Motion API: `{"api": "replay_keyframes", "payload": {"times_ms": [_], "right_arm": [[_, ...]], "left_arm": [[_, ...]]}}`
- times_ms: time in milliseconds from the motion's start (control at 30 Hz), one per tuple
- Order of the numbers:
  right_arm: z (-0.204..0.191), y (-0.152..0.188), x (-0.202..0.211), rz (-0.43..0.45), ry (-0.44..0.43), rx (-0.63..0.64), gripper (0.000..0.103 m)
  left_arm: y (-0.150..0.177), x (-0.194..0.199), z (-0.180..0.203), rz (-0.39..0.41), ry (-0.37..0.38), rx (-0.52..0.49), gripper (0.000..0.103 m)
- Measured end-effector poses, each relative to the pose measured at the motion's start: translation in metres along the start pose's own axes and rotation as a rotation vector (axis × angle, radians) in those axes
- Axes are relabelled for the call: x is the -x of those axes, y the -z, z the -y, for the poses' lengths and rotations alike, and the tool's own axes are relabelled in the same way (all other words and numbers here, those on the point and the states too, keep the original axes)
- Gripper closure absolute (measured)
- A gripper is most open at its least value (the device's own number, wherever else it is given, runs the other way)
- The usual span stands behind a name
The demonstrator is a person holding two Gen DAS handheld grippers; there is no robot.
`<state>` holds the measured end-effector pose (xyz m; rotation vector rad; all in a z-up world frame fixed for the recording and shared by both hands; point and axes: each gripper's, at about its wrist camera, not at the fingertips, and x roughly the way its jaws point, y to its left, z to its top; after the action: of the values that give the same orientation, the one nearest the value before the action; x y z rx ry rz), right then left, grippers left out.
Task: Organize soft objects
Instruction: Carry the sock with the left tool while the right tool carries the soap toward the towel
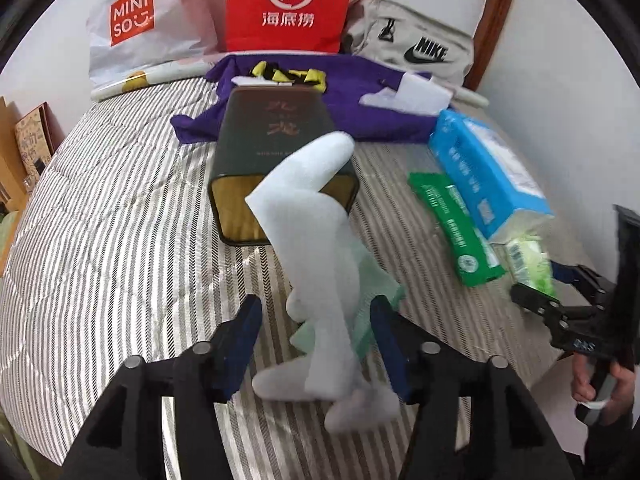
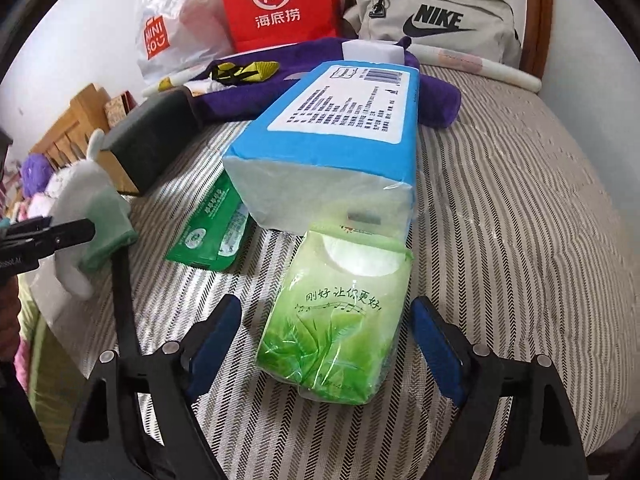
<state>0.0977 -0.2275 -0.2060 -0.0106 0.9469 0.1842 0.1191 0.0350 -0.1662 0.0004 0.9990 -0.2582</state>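
Observation:
A white rabbit plush with a green scarf (image 1: 320,264) stands between the fingers of my left gripper (image 1: 316,344); the jaws are wide and do not clearly press it. It also shows in the right wrist view (image 2: 86,216). My right gripper (image 2: 328,340) is open around a light green tissue pack (image 2: 340,320) that lies on the striped bed (image 2: 500,240) without the pads touching it. A blue tissue pack (image 2: 332,136) and a green flat pack (image 2: 212,232) lie just beyond.
A dark box (image 1: 276,152) lies behind the plush. A purple cloth (image 1: 360,104), red Hi bag (image 1: 288,4), Miniso bag (image 1: 136,20) and Nike bag (image 1: 416,44) line the back by the wall. Wooden furniture (image 2: 80,120) stands at the left.

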Motion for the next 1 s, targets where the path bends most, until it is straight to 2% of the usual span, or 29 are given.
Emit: {"api": "replay_keyframes", "payload": {"times_ms": [133, 200, 233, 300, 367, 500, 767, 1000], "right_arm": [[-0.004, 0.005, 0.001, 0.022, 0.055, 0.034, 0.027], [-0.001, 0.007, 0.003, 0.033, 0.051, 0.034, 0.032], [0.001, 0.008, 0.005, 0.041, 0.053, 0.031, 0.036], [0.003, 0.01, 0.008, 0.047, 0.05, 0.034, 0.042], [0.004, 0.012, 0.01, 0.047, 0.049, 0.038, 0.043], [0.003, 0.016, 0.013, 0.046, 0.034, 0.042, 0.044], [-0.002, 0.017, 0.027, 0.052, -0.018, 0.038, 0.044], [-0.01, 0.002, 0.053, 0.089, -0.063, 0.059, 0.044]], "left_arm": [[-0.002, -0.008, 0.002, 0.028, -0.009, 0.002, 0.051], [0.0, -0.009, 0.002, 0.046, -0.012, 0.008, 0.076], [0.0, -0.01, 0.0, 0.046, -0.009, 0.013, 0.076], [0.004, -0.008, 0.0, 0.061, -0.014, 0.019, 0.085], [0.009, -0.005, -0.001, 0.064, -0.007, 0.023, 0.088], [0.019, 0.007, -0.004, 0.08, 0.015, 0.06, 0.089], [0.026, 0.027, -0.004, 0.092, -0.007, 0.093, 0.09], [0.017, 0.051, 0.009, 0.116, -0.068, 0.066, 0.09]]}}
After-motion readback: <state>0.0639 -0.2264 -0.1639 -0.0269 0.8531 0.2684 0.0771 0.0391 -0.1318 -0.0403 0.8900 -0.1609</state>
